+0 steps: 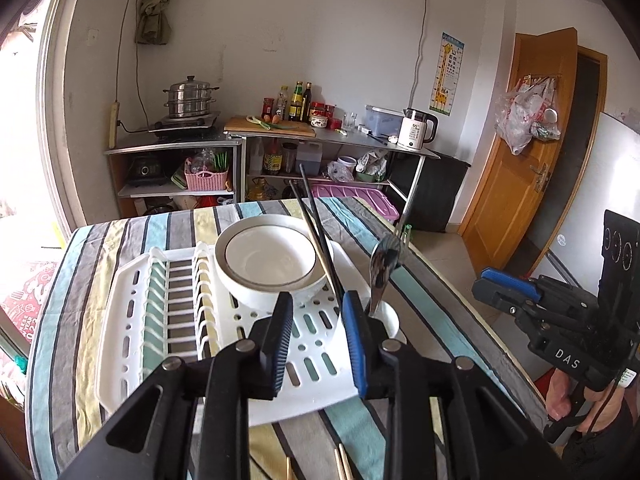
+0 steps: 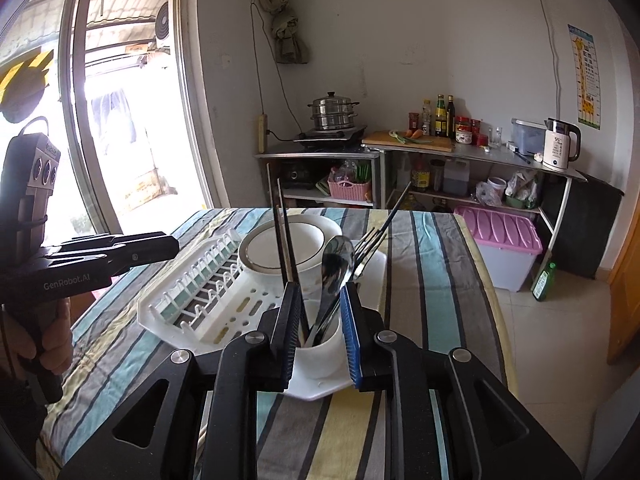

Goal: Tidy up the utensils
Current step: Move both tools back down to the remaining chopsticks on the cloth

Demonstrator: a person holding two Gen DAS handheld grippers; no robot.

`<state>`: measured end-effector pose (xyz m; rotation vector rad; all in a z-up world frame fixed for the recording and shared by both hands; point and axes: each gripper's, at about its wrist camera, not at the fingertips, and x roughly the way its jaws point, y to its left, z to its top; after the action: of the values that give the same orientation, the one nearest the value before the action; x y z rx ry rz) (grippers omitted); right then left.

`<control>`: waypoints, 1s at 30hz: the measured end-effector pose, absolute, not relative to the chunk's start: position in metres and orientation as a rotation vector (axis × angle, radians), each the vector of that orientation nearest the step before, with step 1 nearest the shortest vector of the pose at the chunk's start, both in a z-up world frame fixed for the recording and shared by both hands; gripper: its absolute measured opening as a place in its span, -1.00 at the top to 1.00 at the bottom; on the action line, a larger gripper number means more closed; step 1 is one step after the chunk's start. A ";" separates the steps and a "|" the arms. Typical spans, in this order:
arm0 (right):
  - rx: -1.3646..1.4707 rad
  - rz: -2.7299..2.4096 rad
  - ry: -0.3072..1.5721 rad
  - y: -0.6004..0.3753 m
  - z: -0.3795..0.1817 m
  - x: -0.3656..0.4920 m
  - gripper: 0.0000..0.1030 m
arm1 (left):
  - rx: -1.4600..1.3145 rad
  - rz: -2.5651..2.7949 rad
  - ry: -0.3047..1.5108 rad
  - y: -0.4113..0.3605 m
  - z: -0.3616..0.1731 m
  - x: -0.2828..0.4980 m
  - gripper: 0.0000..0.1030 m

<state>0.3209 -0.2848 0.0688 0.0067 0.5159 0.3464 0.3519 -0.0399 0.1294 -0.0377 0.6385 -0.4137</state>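
Nearest us, our right tool stands apart and empty over the striped counter. Just beyond, the white rack carries the bowl; its near-right cup holds upright chopsticks, spoon, fork. Our left tool also gapes, farther off.

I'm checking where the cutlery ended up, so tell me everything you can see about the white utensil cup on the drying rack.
The utensil cup is a round, white, plastic-looking holder sitting upright at the near right corner of the white dish rack, beside the white bowl. Standing in it are a steel spoon, a fork and dark chopsticks, all leaning outward. The right gripper is open with its fingers on either side of the cup; contact is unclear.
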 end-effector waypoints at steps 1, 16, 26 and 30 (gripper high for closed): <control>0.005 0.352 0.519 -0.282 0.067 0.311 0.59 | -0.039 -0.408 0.641 -0.036 0.127 0.342 0.47; 0.042 0.449 0.592 -0.259 0.031 0.196 0.59 | -0.086 -0.332 0.705 0.009 0.076 0.224 0.47; 0.098 0.448 0.640 -0.259 0.002 0.157 0.59 | -0.132 -0.305 0.736 0.021 0.045 0.178 0.47; 0.101 0.451 0.660 -0.255 -0.005 0.153 0.59 | -0.137 -0.308 0.754 0.021 0.037 0.171 0.47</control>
<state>0.1526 -0.2551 -0.0049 0.1008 0.6602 0.4506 0.1705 0.0215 0.0373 -0.1372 0.7537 -0.3082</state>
